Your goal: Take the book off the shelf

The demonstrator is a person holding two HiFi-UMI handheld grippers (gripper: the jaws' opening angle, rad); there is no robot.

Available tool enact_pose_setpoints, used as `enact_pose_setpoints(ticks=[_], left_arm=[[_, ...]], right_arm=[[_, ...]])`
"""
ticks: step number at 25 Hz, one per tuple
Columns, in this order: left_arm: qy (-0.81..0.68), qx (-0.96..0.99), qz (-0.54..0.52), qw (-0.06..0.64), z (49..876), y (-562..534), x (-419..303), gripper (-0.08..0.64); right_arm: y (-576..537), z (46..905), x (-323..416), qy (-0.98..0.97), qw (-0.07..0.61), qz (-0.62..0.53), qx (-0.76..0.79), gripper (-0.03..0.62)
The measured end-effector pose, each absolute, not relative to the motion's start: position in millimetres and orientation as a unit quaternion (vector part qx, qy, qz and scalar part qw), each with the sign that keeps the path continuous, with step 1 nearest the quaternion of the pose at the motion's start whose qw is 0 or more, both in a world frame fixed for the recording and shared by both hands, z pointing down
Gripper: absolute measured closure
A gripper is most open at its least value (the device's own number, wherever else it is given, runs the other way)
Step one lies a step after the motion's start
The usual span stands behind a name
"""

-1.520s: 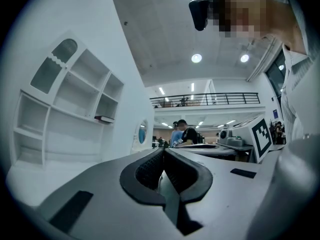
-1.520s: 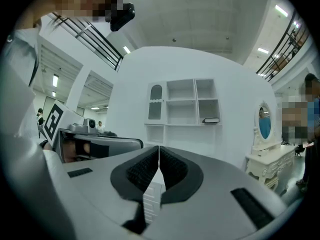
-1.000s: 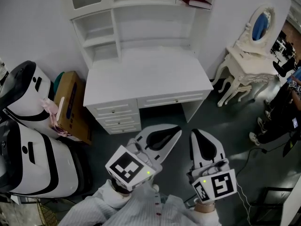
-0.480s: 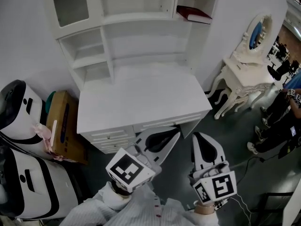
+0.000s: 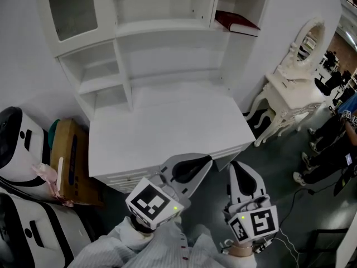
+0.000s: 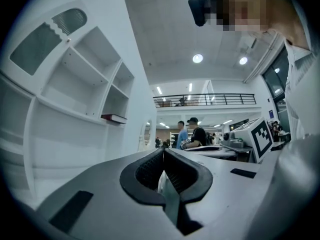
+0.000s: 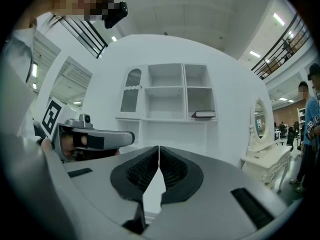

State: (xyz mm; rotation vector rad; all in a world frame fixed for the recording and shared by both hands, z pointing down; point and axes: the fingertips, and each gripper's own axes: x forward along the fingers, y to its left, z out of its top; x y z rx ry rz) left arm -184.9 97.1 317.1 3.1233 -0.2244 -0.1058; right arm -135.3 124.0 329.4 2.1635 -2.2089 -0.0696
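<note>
A tall white shelf (image 5: 162, 25) fills the upper half of the head view, its compartments open to the front and one glazed door at the upper left. Below it, the white tabletop (image 5: 167, 127) spreads across the centre of the frame, bare, with drawer fronts just showing under its near edge. At the left edge stand rounded white machines (image 5: 17, 144) with black trim, and a brown box (image 5: 70, 161) leans between them and the tabletop's side. At the right, a white dressing table (image 5: 287, 88) with curved legs carries an oval mirror (image 5: 309, 38). Low in the frame, the left hand-held gripper (image 5: 209, 159) and the right hand-held gripper (image 5: 234, 163) sit side by side in front of the tabletop's near edge, both pointing up the frame. Each has its ribbed pads pressed together with nothing between them. The book (image 5: 237, 22), dark red with a pale page edge, lies flat in the upper right compartment of the shelf, well apart from both grippers.
</note>
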Motion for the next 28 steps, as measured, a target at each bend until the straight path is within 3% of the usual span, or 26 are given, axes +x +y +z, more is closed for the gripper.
enact_pose_setpoints(ticks=[13, 28], left_arm=[[-0.074, 0.997, -0.031, 0.012, 331, 41, -144, 0.549], [-0.135, 0.99, -0.028, -0.004, 324, -59, -11, 0.549]], right_arm=[[69, 345, -84, -0.705, 0.027, -0.008, 0.709, 0.575], [-46, 338, 45, -0.754, 0.026, -0.02, 0.657, 0.575]])
